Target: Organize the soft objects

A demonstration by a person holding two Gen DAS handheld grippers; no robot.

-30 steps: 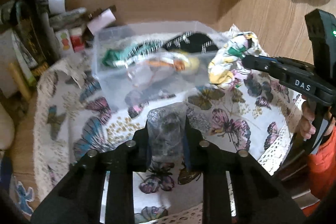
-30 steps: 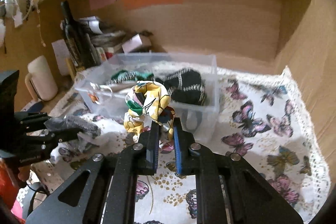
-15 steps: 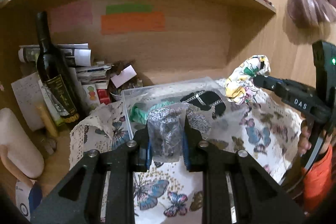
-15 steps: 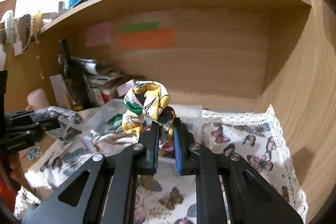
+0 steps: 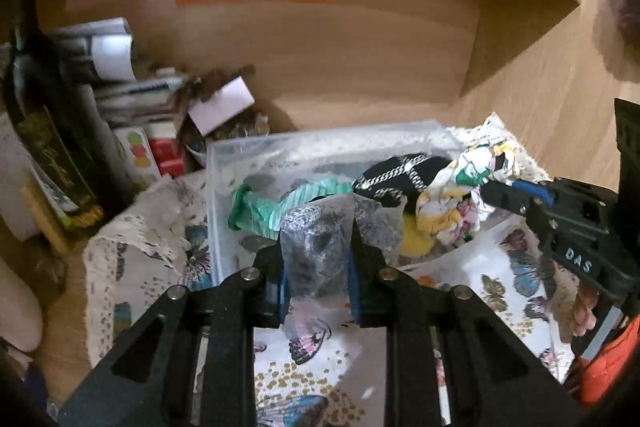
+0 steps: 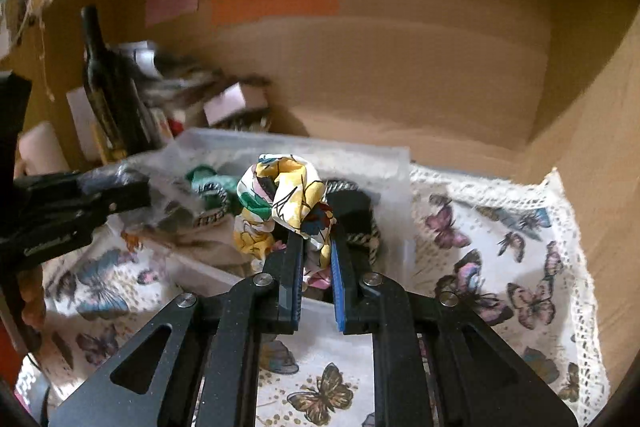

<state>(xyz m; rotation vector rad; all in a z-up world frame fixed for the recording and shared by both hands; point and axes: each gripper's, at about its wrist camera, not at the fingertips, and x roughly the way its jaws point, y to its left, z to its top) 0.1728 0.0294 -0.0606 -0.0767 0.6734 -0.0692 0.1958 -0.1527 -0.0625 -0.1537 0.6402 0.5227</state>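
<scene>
My left gripper (image 5: 318, 251) is shut on a grey-black soft item in a clear plastic bag (image 5: 316, 251), held at the near edge of a clear plastic bin (image 5: 224, 163). My right gripper (image 6: 314, 251) is shut on a yellow floral scrunchie (image 6: 286, 199), held over the bin's (image 6: 396, 163) front part. In the left wrist view the scrunchie (image 5: 460, 203) hangs over the bin's right side. Inside the bin lie a green striped fabric piece (image 5: 276, 207) and a black-and-white patterned one (image 5: 396, 175).
The bin stands on a butterfly-print cloth (image 6: 500, 267) in a wooden alcove. A dark wine bottle (image 6: 106, 95), rolled papers (image 5: 108, 55), small boxes (image 5: 138, 155) and a white note (image 5: 220, 105) crowd the back left. A wooden side wall (image 6: 600, 147) rises at the right.
Both grippers have come forward and down towards the bin with their items held. The scrunchie now hangs over the bin, and the bagged item is at its near edge.
</scene>
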